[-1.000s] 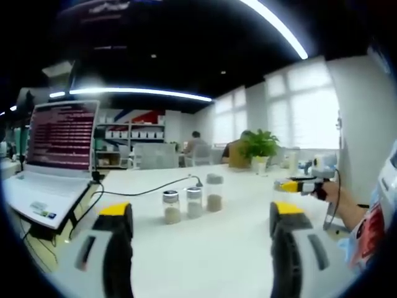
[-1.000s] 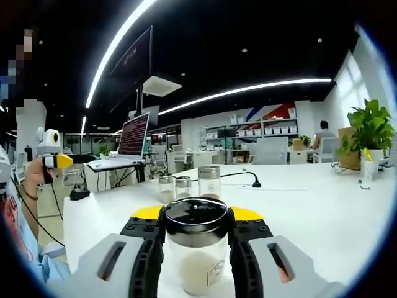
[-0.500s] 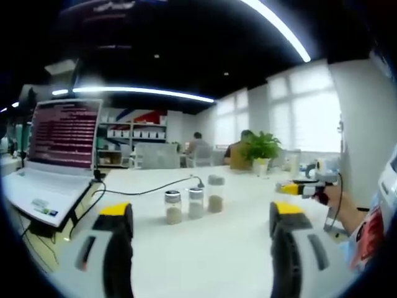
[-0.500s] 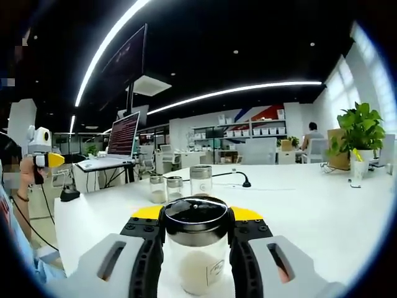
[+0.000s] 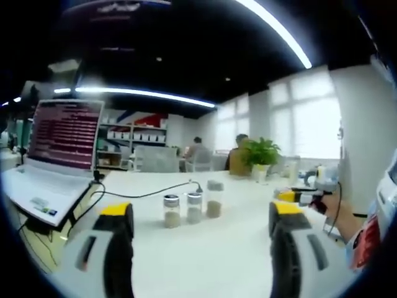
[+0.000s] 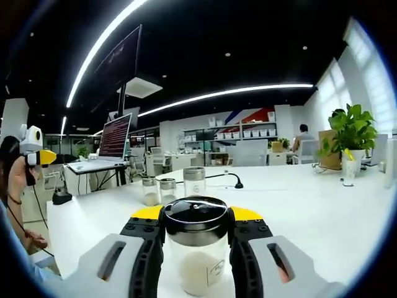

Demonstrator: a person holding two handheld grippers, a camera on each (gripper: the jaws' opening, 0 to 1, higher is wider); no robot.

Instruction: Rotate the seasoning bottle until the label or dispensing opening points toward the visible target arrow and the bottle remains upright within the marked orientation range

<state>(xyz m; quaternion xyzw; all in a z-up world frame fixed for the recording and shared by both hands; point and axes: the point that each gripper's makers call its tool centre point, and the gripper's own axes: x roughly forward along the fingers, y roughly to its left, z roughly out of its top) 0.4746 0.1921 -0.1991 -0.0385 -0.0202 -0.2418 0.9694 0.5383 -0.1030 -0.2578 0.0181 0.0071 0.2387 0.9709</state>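
In the right gripper view my right gripper (image 6: pixel 195 245) is shut on a clear seasoning bottle (image 6: pixel 196 248) with a black lid and pale powder inside; a small white label faces lower right. The bottle stands upright between the jaws. Three more bottles (image 6: pixel 169 189) stand in a row further back on the white table (image 6: pixel 322 211). In the left gripper view my left gripper (image 5: pixel 195 248) is open with nothing between its jaws, held back from the same three bottles (image 5: pixel 193 208). The right gripper (image 5: pixel 296 196) shows at the right, held by a hand.
An open laptop (image 5: pixel 53 155) sits on a stand at the table's left, with a black cable (image 5: pixel 146 192) running toward the bottles. A potted plant (image 5: pixel 260 155) stands at the far side. People sit in the background by shelves. The left gripper (image 6: pixel 31 149) appears at the left.
The right gripper view has swung slightly, so the three bottles and laptop sit further left. The bottle stays gripped the same way. In the left gripper view the right gripper has dropped a little.
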